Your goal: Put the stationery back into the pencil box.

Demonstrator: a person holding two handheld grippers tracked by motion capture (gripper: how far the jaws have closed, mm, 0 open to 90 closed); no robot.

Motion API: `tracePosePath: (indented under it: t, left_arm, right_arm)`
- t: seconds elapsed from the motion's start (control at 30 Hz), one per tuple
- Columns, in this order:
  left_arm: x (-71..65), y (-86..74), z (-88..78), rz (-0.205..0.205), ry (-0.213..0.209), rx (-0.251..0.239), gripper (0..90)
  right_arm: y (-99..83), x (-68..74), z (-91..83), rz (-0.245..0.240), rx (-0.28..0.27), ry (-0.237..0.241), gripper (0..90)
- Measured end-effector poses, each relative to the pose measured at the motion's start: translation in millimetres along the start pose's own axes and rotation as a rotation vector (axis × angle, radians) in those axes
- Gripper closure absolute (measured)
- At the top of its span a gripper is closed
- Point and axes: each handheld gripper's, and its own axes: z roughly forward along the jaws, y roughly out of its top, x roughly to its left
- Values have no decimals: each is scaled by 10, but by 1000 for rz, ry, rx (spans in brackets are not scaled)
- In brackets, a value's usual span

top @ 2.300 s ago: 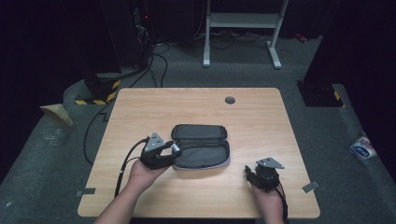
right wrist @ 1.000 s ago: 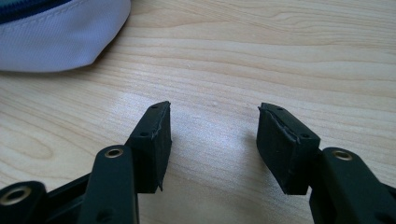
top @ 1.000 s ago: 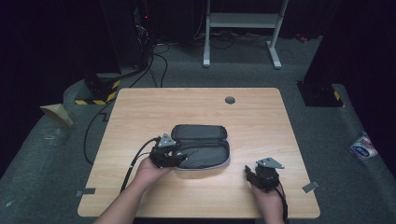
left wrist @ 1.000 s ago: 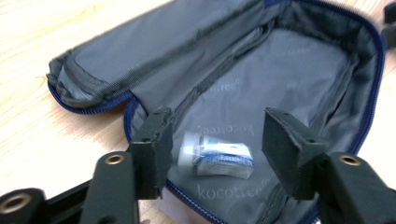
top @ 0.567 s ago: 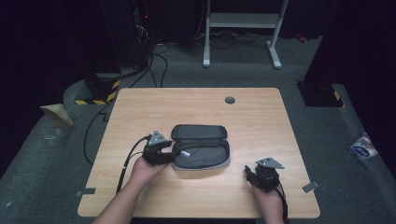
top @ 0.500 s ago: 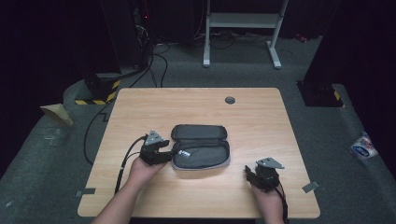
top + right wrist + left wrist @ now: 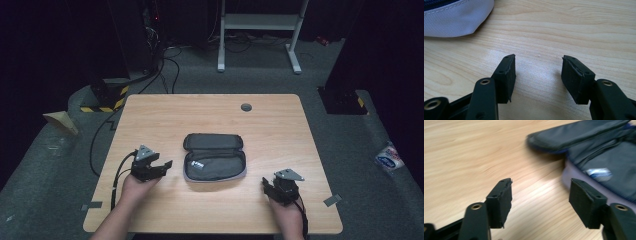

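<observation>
A dark grey zip pouch (image 7: 215, 162) with a pale grey side lies open in the middle of the wooden table (image 7: 210, 115), its lid flap folded back. In the left gripper view the pouch (image 7: 604, 152) lies ahead and to the right, with a small white label on its lining. My left gripper (image 7: 166, 166) rests just left of the pouch, apart from it. Its jaws (image 7: 541, 187) have just been opening, with bare wood between them. My right gripper (image 7: 265, 185) sits near the front right edge, open over bare wood (image 7: 537, 62), the pouch's pale corner (image 7: 454, 17) off to its upper left.
A round grommet (image 7: 246, 107) is set in the table's far side. On the floor behind stand a white desk frame (image 7: 260, 20) and dark cables (image 7: 170, 65). A blue-and-white packet (image 7: 389, 159) lies on the floor to the right.
My left gripper has let go of the pouch's left end and drawn back to the left, jaws wider apart. The pouch has settled flat. The right gripper has not moved.
</observation>
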Motion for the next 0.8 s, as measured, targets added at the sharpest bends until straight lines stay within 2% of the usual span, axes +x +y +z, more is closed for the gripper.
tracePosePath:
  t: [0.07, 0.1, 0.13, 0.17, 0.33, 0.37, 0.4, 0.43, 0.47, 0.5, 0.53, 0.57, 0.6, 0.63, 0.73, 0.8]
  left_arm:
    - [73, -68, -47, -12, 17, 5, 299]
    - [153, -146, -103, -20, 38, 20, 264]
    - [153, -146, -103, -20, 38, 20, 249]
    - [219, -226, -154, -26, 53, 37, 230]
    - [339, -376, -271, -34, 74, 79, 152]
    - [380, -450, -323, -32, 84, 112, 146]
    - [380, -450, -323, -32, 84, 112, 138]
    - [414, -534, -358, -14, 104, 157, 125]
    - [429, -589, -367, 0, 119, 172, 109]
    - [429, -589, -367, 0, 119, 172, 51]
    - [458, -648, -400, 9, 114, 157, 33]
    - [476, -730, -477, -16, 135, 124, 45]
    - [476, -730, -477, -16, 135, 124, 64]
    - [453, -760, -512, -34, 156, 107, 92]
    - [401, -772, -529, -33, 165, 94, 158]
    - [387, -771, -525, -32, 156, 95, 152]
  right_arm:
    - [0, 0, 0, 0, 0, 0, 448]
    - [0, 0, 0, 0, 0, 0, 448]
    - [1, 1, 0, 2, 1, 0, 448]
    - [0, 2, 0, 2, 1, 0, 448]
    - [1, 3, -1, 4, 1, 0, 448]
    - [1, 2, 0, 2, 1, 0, 448]
    - [1, 2, 0, 2, 1, 0, 448]
    - [1, 2, 0, 2, 1, -1, 448]
    - [0, 2, 0, 2, 1, -1, 448]
    - [0, 2, -1, 1, 1, -1, 448]
    - [0, 3, -1, 1, 1, -1, 448]
    - [0, 4, -1, 2, 1, -2, 448]
    - [0, 5, -1, 5, 1, -1, 448]
    - [0, 7, -2, 6, 3, -3, 447]
    - [0, 9, -1, 8, 2, -4, 446]
    - [0, 10, -1, 8, 2, -5, 445]
